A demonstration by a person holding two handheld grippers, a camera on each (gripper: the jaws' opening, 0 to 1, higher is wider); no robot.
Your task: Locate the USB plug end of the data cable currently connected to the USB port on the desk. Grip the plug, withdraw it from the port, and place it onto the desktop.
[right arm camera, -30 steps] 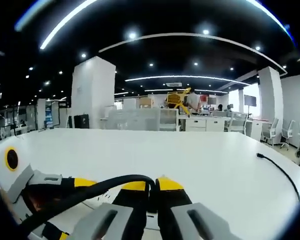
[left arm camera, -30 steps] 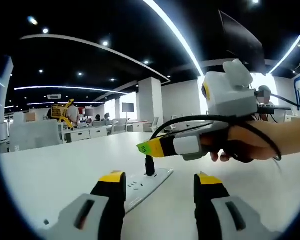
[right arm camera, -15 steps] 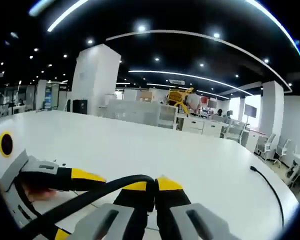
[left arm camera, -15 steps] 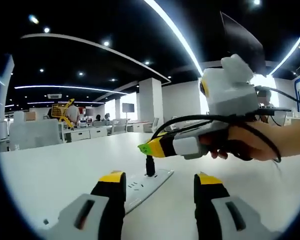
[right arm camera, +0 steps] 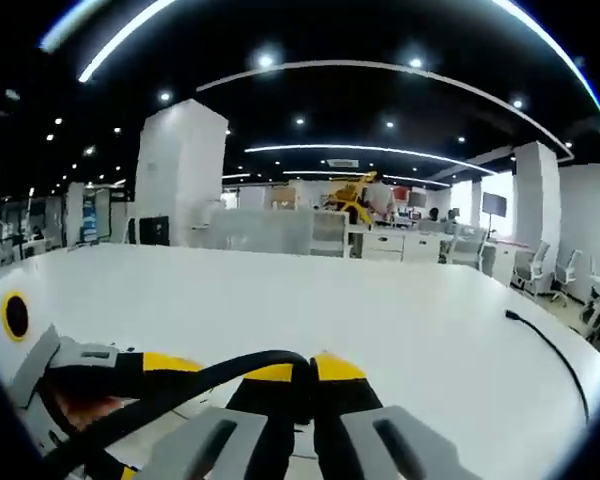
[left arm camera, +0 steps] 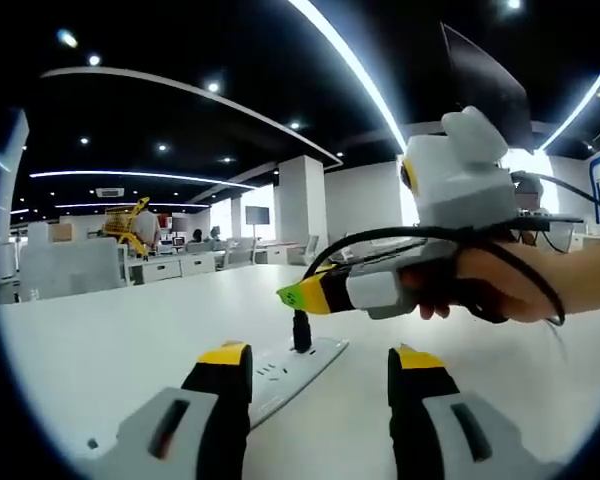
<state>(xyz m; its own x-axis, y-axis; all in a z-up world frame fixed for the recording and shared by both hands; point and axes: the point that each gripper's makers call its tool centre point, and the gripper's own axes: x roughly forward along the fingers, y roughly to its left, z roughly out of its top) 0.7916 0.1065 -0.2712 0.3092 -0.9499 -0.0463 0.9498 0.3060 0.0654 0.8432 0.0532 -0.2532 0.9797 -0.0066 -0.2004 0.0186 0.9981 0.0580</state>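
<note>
In the left gripper view, the left gripper (left arm camera: 320, 372) hangs low over the white bench (left arm camera: 100, 340) with its yellow-tipped fingers (left arm camera: 223, 362) well apart and nothing between them. Just ahead, at 12 o'clock from the fingers, lies a white power strip (left arm camera: 285, 370) flat on the bench, and the black USB plug (left arm camera: 301, 331) stands upright at its far end, whether seated in the port or just lifted cannot be told. The right gripper (left arm camera: 298, 294) comes in from 3 o'clock, held by a person's hand (left arm camera: 500, 285), its yellow-green tips directly above the plug and clamped on it.

In the right gripper view, the two fingers (right arm camera: 268, 378) are pressed together around the plug's top, and the black data cable (right arm camera: 170, 385) arcs away from them toward 8 o'clock. At 3 o'clock a second black cable (right arm camera: 552, 345) lies loose on the bench.
</note>
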